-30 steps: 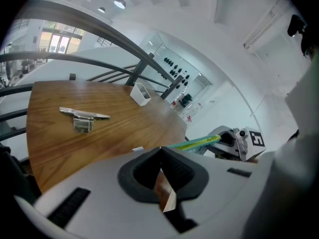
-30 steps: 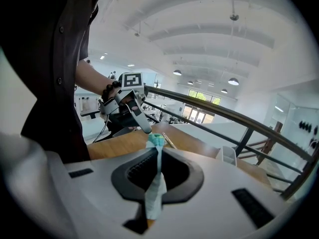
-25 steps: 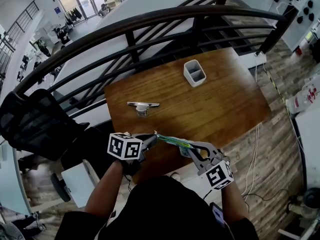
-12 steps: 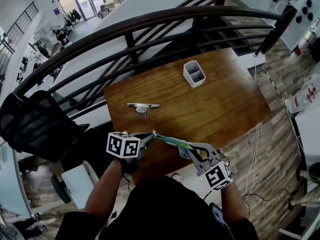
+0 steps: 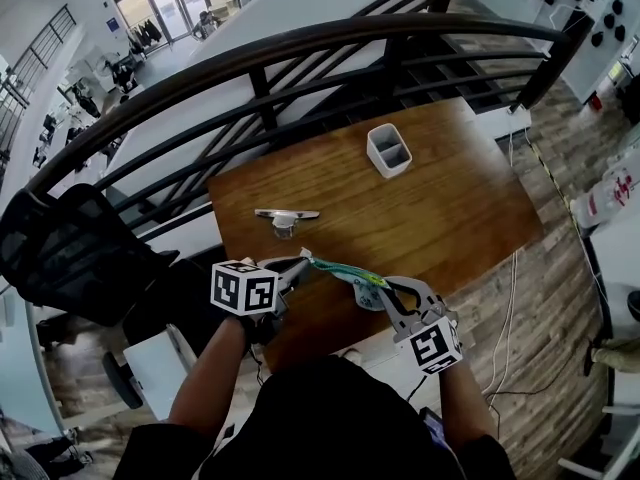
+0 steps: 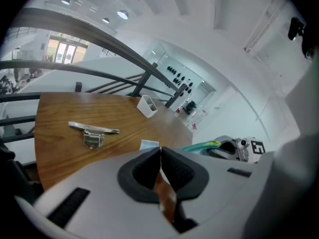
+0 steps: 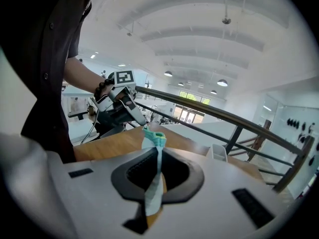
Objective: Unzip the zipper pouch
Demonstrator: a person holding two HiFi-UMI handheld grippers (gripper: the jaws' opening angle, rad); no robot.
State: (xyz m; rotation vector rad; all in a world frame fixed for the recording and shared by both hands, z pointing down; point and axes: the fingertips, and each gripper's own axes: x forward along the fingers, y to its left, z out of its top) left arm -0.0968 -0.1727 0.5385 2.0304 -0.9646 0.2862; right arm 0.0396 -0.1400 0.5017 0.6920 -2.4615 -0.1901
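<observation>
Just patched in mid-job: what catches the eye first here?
A green pouch held in the air between both grippers, over the wooden table's near side; the left gripper is shut on one end, the right gripper on the other. Farther back lie a metal clip and a white holder.

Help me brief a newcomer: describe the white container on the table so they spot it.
On the wooden table, look to the far edge by the dark railing. The white container stands there, an upright box split into two compartments, unlike the flat metal clip.
</observation>
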